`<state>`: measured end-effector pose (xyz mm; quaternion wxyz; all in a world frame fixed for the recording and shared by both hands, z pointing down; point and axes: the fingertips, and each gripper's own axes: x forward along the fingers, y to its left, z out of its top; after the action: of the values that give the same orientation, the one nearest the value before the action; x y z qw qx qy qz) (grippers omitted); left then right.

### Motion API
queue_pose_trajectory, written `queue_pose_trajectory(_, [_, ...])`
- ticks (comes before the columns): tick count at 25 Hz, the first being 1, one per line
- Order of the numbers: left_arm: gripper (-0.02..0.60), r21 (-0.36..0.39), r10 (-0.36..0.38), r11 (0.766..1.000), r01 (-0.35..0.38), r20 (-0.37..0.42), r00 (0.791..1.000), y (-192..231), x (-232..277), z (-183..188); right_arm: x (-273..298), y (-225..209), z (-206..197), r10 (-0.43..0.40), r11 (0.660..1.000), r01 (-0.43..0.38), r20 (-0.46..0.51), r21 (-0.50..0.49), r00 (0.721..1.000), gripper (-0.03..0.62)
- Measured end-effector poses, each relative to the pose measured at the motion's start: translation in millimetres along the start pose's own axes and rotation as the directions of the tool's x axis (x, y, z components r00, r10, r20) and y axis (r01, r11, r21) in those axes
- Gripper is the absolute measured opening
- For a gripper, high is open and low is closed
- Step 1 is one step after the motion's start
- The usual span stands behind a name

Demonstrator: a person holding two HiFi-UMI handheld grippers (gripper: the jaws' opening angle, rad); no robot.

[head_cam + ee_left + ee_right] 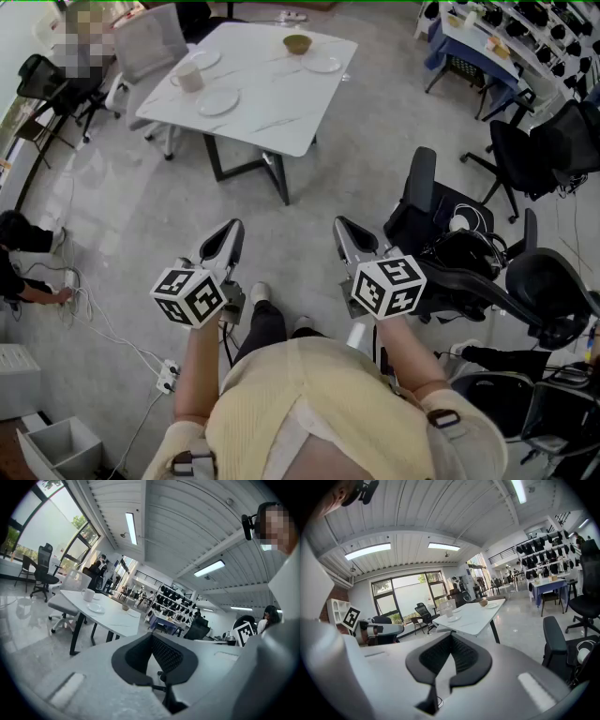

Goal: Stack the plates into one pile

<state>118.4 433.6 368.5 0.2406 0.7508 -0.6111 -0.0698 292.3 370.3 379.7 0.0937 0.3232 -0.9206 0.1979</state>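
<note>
While held forward side by side, left gripper [232, 232] and right gripper [345, 231] tilt slightly down, jaws closed, empty.

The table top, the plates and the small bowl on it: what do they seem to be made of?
Table top: white with thin grey veins and a soft sheen, so marble or a marble-look laminate; the look leaves it open.
Plates: plain white and smooth, probably glazed ceramic.
Bowl: tan-brown and dull, perhaps wood or stoneware; too small to tell.
</note>
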Motion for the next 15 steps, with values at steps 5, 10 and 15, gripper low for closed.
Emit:
queue_pose_trajectory(5, [-0.006,-0.05,0.028,0.998,-0.026,0.032,0.999,8.8,-3.4,2.2,3.5,4.2,-1.1,0.032,0.999,-0.032,-0.007,0.002,0.999,0.0])
queue_pose_trajectory(10, [-0.008,-0.057,0.031,0.998,-0.026,0.078,0.997,11.7,-8.0,3.8,5.7,4.0,-1.1,0.028,1.0,-0.028,-0.006,0.011,1.0,0.0])
queue_pose_trajectory(15, [-0.009,-0.224,-0.089,0.969,0.107,0.085,0.992,3.2,-0.3,-2.3,10.0,5.3,-4.6,0.055,0.997,-0.055,-0.01,0.046,0.998,0.001])
